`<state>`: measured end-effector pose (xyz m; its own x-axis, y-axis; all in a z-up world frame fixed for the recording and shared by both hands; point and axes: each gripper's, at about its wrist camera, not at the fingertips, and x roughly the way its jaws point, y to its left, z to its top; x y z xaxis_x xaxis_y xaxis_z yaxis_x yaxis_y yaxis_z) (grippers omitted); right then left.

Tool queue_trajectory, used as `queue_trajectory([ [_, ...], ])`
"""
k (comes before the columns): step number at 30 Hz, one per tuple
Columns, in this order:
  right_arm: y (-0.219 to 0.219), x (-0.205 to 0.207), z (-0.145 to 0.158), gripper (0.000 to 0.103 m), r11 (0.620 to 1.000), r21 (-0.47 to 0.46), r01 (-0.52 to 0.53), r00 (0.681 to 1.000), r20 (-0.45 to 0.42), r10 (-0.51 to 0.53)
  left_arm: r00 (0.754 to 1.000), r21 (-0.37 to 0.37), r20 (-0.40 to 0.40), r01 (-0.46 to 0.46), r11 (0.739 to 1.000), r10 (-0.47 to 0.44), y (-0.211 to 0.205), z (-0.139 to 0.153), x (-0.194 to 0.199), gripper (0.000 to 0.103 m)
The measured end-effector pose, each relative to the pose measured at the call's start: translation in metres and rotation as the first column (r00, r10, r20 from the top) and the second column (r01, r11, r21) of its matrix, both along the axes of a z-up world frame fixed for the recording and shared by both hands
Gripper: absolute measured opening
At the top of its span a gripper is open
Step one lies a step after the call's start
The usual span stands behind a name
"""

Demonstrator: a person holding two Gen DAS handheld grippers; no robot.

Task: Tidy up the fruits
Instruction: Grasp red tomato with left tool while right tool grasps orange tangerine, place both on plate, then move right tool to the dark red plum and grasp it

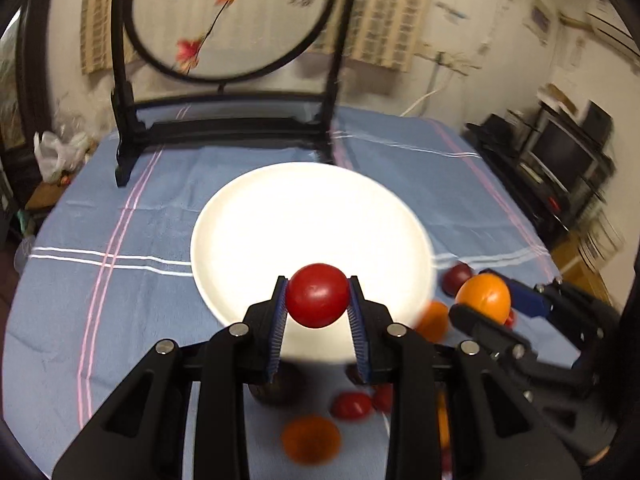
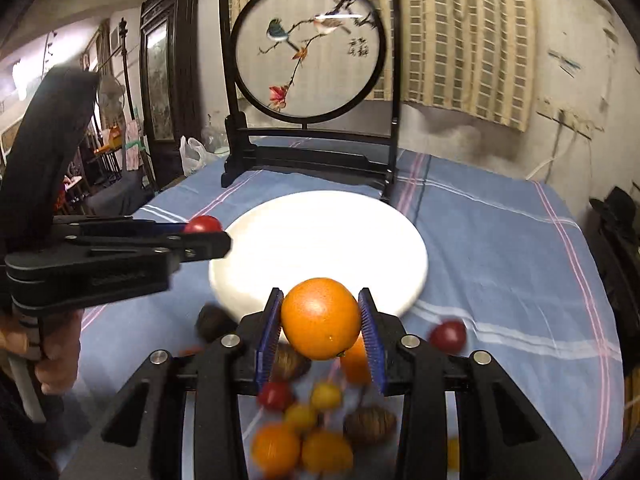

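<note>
Currently the left gripper (image 1: 317, 300) clamps a small round red fruit (image 1: 317, 295); the right gripper (image 2: 321, 320) clamps a round orange citrus fruit (image 2: 321, 318). The round white ceramic plate (image 1: 248, 216) lies directly ahead of both, just below; left gripper sits nearer its rim. Remaining fruits lie beneath on the tabletop.

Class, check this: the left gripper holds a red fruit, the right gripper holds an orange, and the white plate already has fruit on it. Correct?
Not quite. The left wrist view shows the white plate bare; the rest stands: left gripper holds the red fruit, right gripper the orange.
</note>
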<state>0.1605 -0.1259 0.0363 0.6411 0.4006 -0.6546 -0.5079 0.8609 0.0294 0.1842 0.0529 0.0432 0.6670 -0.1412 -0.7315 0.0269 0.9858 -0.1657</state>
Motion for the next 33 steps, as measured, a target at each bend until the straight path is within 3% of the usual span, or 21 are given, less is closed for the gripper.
queue_trajectory([
  [7, 0.027, 0.048, -0.05, 0.039, 0.998, -0.056, 0.012, 0.983, -0.182, -0.022, 0.99, -0.006, -0.129, -0.064, 0.998, 0.063, 0.022, -0.054, 0.049, 0.029],
  [8, 0.028, 0.05, -0.053, 0.044, 0.998, -0.06, 0.011, 0.981, -0.194, -0.023, 0.988, -0.016, -0.144, -0.067, 0.998, 0.064, 0.023, -0.06, 0.05, 0.029],
  [9, 0.03, 0.05, -0.055, 0.056, 0.998, -0.066, 0.008, 0.979, -0.203, -0.021, 0.986, -0.029, -0.154, -0.069, 0.997, 0.064, 0.025, -0.064, 0.05, 0.031],
  [12, 0.034, 0.044, -0.053, 0.06, 0.997, -0.08, -0.005, 0.985, -0.171, -0.009, 0.989, -0.042, -0.137, -0.066, 0.997, 0.06, 0.026, -0.064, 0.045, 0.047],
  [16, 0.025, 0.031, -0.041, 0.062, 0.998, -0.066, 0.002, 0.991, -0.135, -0.01, 0.996, -0.036, -0.077, -0.055, 0.998, 0.052, 0.02, -0.045, 0.029, 0.058],
  [17, 0.021, 0.027, -0.038, 0.064, 0.998, -0.064, 0.004, 0.991, -0.131, -0.013, 0.996, -0.025, -0.066, -0.054, 0.998, 0.052, 0.018, -0.04, 0.024, 0.066],
  [18, 0.013, 0.02, -0.034, 0.066, 0.998, -0.062, 0.012, 0.992, -0.122, -0.019, 0.997, -0.015, -0.058, -0.052, 0.999, 0.051, 0.016, -0.036, 0.02, 0.071],
  [20, -0.002, 0.007, -0.027, 0.069, 0.998, -0.056, 0.031, 0.994, -0.106, -0.037, 0.999, 0.004, -0.023, -0.038, 0.999, 0.038, 0.011, -0.024, 0.005, 0.072],
  [24, -0.042, -0.021, -0.021, 0.074, 0.996, -0.026, 0.086, 0.991, -0.1, -0.089, 0.999, 0.032, 0.016, -0.038, 0.999, 0.038, 0.005, -0.011, -0.029, 0.088],
  [28, -0.081, -0.051, -0.024, 0.079, 0.986, -0.008, 0.168, 0.982, -0.083, -0.168, 0.999, 0.034, 0.019, -0.047, 0.998, 0.046, 0.007, -0.017, -0.059, 0.089],
  [33, -0.118, -0.082, -0.043, 0.08, 0.973, 0.004, 0.231, 0.965, -0.133, -0.228, 0.997, 0.028, -0.014, -0.077, 0.997, 0.078, 0.011, -0.043, -0.099, 0.092],
])
